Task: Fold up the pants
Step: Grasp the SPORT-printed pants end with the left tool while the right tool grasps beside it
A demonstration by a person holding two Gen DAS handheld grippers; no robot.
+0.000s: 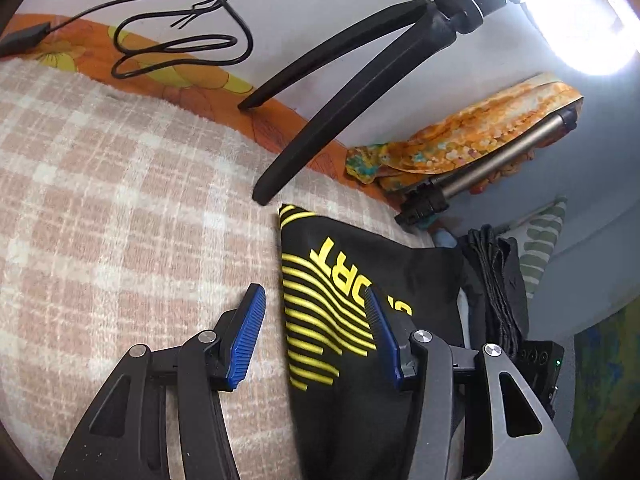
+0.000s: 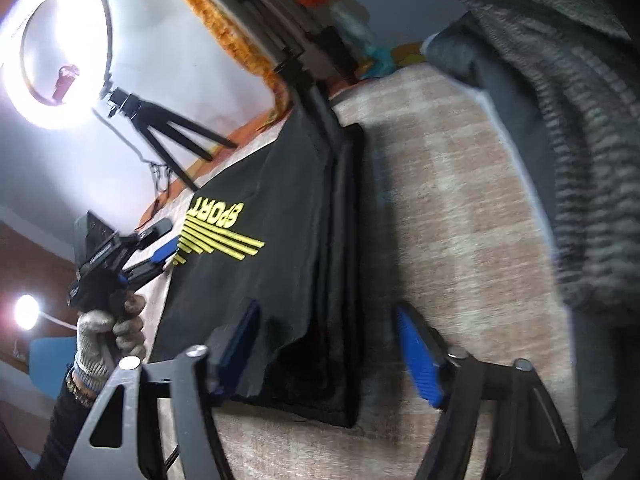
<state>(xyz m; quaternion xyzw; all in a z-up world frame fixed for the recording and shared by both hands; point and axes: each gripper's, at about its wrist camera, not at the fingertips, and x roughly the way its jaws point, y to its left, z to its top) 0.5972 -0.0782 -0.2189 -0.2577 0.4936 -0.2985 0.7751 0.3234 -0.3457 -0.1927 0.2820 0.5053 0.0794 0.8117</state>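
Pants, black with yellow SPORT print, lying folded in layers on the checked blanket. Left gripper spread wide over the printed corner, gripping nothing. Right gripper also wide open, straddling the stacked edge, nothing clamped. Ring light on its tripod just behind.

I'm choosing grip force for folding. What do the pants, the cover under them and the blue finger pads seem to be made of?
Pants: thin, smooth black synthetic knit, probably sportswear, with a slight sheen and a flat yellow print.
Checked cover: fuzzy, looped pile, likely terry or fleece.
Blue pads on the left gripper fingers: matte, ribbed, likely rubber or soft plastic.
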